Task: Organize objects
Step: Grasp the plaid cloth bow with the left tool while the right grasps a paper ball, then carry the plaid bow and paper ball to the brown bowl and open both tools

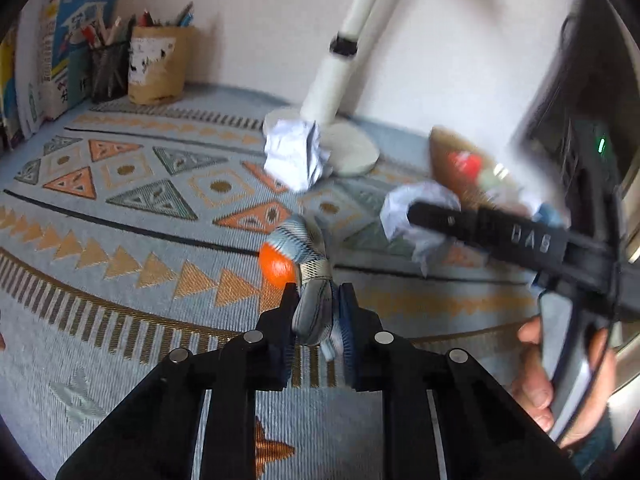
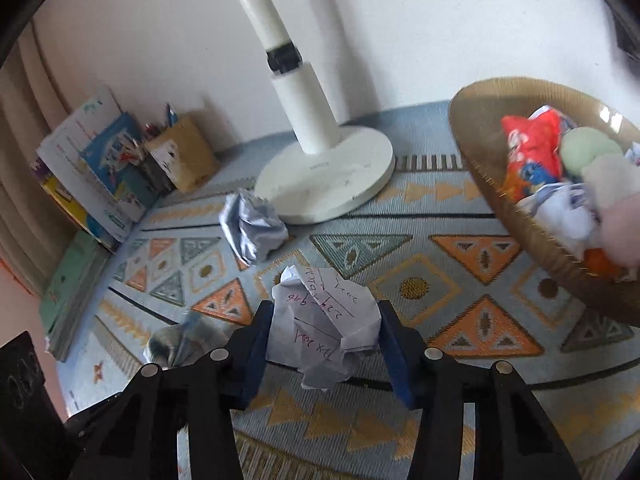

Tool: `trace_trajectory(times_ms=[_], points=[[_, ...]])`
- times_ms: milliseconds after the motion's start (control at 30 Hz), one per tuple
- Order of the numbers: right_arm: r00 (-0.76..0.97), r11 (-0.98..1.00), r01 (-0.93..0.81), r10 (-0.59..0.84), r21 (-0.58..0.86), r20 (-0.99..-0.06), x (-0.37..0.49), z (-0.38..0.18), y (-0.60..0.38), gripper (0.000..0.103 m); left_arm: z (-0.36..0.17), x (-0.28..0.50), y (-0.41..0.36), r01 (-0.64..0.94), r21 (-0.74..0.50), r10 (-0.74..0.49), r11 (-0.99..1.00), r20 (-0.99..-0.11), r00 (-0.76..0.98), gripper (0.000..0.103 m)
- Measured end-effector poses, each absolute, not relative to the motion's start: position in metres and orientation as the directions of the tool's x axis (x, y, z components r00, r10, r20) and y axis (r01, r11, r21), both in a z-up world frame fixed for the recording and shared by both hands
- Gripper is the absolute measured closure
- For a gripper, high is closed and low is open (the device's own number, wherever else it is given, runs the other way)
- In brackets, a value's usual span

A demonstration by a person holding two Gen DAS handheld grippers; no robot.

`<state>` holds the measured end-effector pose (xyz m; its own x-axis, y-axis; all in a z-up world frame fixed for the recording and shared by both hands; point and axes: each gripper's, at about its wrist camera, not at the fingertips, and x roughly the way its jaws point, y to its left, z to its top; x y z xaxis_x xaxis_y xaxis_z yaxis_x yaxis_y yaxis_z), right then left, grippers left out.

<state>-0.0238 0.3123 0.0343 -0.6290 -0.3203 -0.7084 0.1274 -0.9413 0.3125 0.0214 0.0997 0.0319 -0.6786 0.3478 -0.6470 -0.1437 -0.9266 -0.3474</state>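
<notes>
Left gripper point(image 1: 316, 300): jaws pinched tight on a striped cloth bundle point(image 1: 308, 280), which rises from the jaws toward 12 o'clock, long axis running away from the camera. An orange ball point(image 1: 276, 266) shows at the bundle's 9 o'clock side, touching it; whether it is wrapped in the cloth cannot be told.

Right gripper point(image 2: 324, 320): jaws half spread and pressed on either side of a crumpled sheet of paper point(image 2: 324, 320) with red handwriting. The wad fills the gap between the jaws and hangs a little below them.

Basket point(image 2: 500, 184): woven, tilted, at 2 o'clock from the right jaws. It already holds a red wrapper point(image 2: 528, 148), pale soft things and more paper. The right hand is the nearer one; judged from this, the held paper goes there next, up and to the right.

Second paper wad point(image 2: 252, 228): loose on the patterned rug point(image 2: 440, 240), at 11 o'clock from the right jaws, just beside the white lamp base point(image 2: 324, 184). Not yet collected.

Back corner, 10 o'clock: books point(image 2: 92, 168) leaning on the wall, pencil holders point(image 1: 156, 64) beside them, well apart from both jaws.

A person's hand point(image 1: 560, 380) grips the right handle at the left view's 4 o'clock edge.
</notes>
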Motion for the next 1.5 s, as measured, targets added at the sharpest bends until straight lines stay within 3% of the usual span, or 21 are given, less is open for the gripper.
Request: trace_trajectory(times_ms=[100,200,267,300,333,400,500,600,667,700,767,833,967,1100,1233,1300,1500], points=[[-0.652,-0.946,0.155,-0.315,0.285,-0.690,0.003,0.046,0.321,0.053,0.038,0.031,0.087,-0.126,-0.363,0.345,-0.923,-0.638,-0.688,0.086],[-0.654,-0.956,0.160,-0.291,0.248,-0.699,0.025,0.049,0.329,0.053,0.034,0.040,0.081,-0.171,-0.373,0.394,-0.912,-0.682,-0.616,0.086],[-0.651,-0.960,0.167,-0.278,0.224,-0.707,0.039,0.046,0.336,0.053,0.028,0.046,0.077,-0.157,-0.339,0.362,-0.928,-0.716,-0.596,0.085],[-0.654,-0.962,0.166,-0.272,0.217,-0.706,0.043,0.044,0.339,0.053,0.026,0.049,0.074,-0.137,-0.316,0.333,-0.939,-0.732,-0.595,0.081],[-0.654,-0.962,0.166,-0.272,0.217,-0.706,0.043,0.044,0.339,0.053,0.023,0.052,0.070,-0.115,-0.296,0.305,-0.948,-0.745,-0.594,0.067],[-0.643,-0.962,0.137,-0.268,0.237,-0.717,0.049,0.029,0.351,0.053,0.020,0.057,0.062,-0.084,-0.264,0.260,-0.961,-0.758,-0.598,0.063],[-0.629,-0.955,0.104,-0.280,0.279,-0.725,0.049,0.014,0.363,0.052,0.022,0.059,0.058,-0.043,-0.173,0.164,-0.984,-0.784,-0.598,0.037],[-0.631,-0.940,0.104,-0.315,0.325,-0.709,0.049,0.015,0.372,0.053,0.023,0.060,0.067,-0.095,-0.200,0.217,-0.975,-0.773,-0.596,0.036],[-0.636,-0.940,0.097,-0.311,0.327,-0.706,0.049,0.015,0.374,0.050,0.024,0.059,0.080,-0.124,-0.172,0.212,-0.977,-0.775,-0.595,0.022],[-0.631,-0.939,0.091,-0.312,0.331,-0.711,0.048,0.013,0.375,0.050,0.024,0.059,0.085,-0.132,-0.145,0.196,-0.980,-0.776,-0.600,0.021],[-0.634,-0.938,0.094,-0.315,0.334,-0.706,0.049,0.014,0.375,0.050,0.020,0.056,0.094,-0.119,-0.068,0.126,-0.991,-0.791,-0.598,0.027],[-0.636,-0.939,0.090,-0.311,0.332,-0.706,0.050,0.014,0.374,0.050,0.016,0.055,0.094,-0.109,-0.060,0.113,-0.992,-0.796,-0.595,0.043],[-0.633,-0.952,0.067,-0.272,0.299,-0.725,0.049,0.011,0.371,0.034,0.018,0.057,0.090,-0.101,-0.059,0.109,-0.993,-0.786,-0.609,0.075],[-0.638,-0.959,0.085,-0.261,0.270,-0.725,0.050,0.013,0.365,0.034,0.019,0.058,0.081,-0.094,-0.133,0.162,-0.987,-0.771,-0.616,0.076],[-0.657,-0.967,0.103,-0.243,0.234,-0.714,0.053,0.016,0.360,0.034,0.022,0.061,0.086,-0.095,-0.121,0.154,-0.988,-0.758,-0.633,0.076],[-0.671,-0.971,0.126,-0.234,0.204,-0.703,0.056,0.018,0.353,0.051,0.026,0.063,0.089,-0.104,-0.131,0.167,-0.986,-0.748,-0.642,0.077],[-0.706,-0.972,0.180,-0.234,0.149,-0.669,0.065,0.027,0.345,0.053,0.047,0.070,0.103,-0.154,-0.145,0.211,-0.977,-0.709,-0.673,0.078]])
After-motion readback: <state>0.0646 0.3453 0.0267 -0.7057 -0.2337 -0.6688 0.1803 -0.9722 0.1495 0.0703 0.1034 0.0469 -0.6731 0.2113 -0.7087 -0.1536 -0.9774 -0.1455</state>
